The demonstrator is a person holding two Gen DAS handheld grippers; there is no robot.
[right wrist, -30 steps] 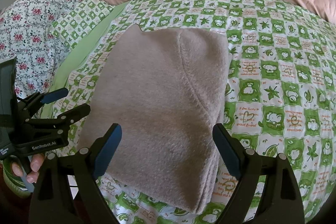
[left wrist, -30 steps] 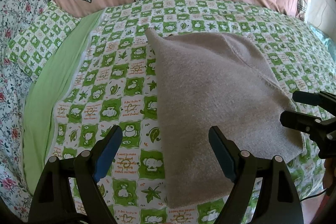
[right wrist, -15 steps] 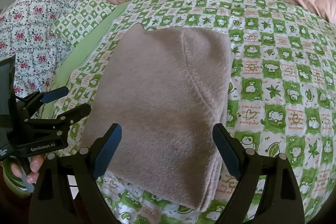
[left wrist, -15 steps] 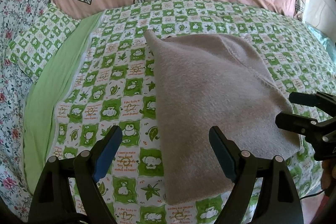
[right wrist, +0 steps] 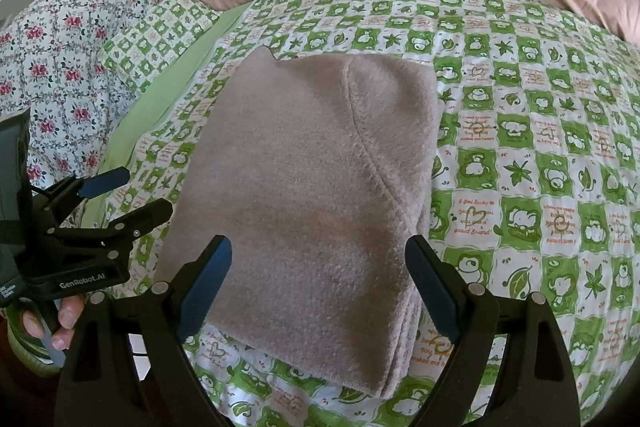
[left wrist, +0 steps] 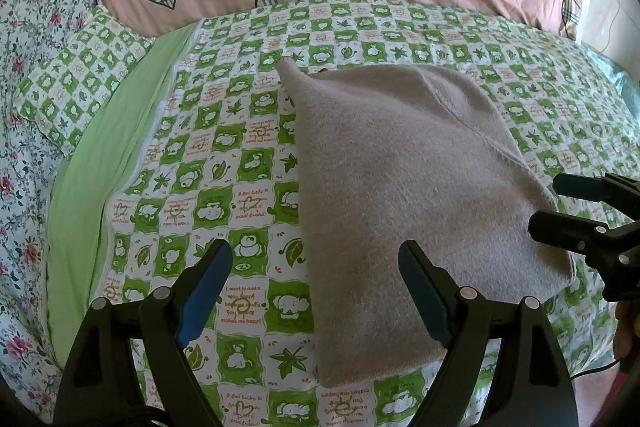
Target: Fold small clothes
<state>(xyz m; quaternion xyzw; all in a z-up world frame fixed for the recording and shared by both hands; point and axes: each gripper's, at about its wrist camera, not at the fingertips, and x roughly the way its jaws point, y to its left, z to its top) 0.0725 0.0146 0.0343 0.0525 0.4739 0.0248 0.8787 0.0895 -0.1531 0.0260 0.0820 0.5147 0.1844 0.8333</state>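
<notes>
A: Lying just beyond both tools, is the grey garment (right wrist: pixel 312 183) being counted as folded?
B: A compact, layered rectangle is being shown on the green checked sheet (left wrist: pixel 248 167); little seems left.
A: And the tongs?
B: The left gripper (left wrist: pixel 316 291) and right gripper (right wrist: pixel 320 287) are being held wide apart, nothing being gripped or touched.

"GenRobot.AI" printed in white on the black body of the left gripper (right wrist: pixel 126 201), seen from the right wrist. On the green-checked sheet (right wrist: pixel 520 155), small orange script in white squares: "I feel lucky to have met you, you are a great friend!", "I want to make you happy" — partly blurred, so perhaps misread.
</notes>
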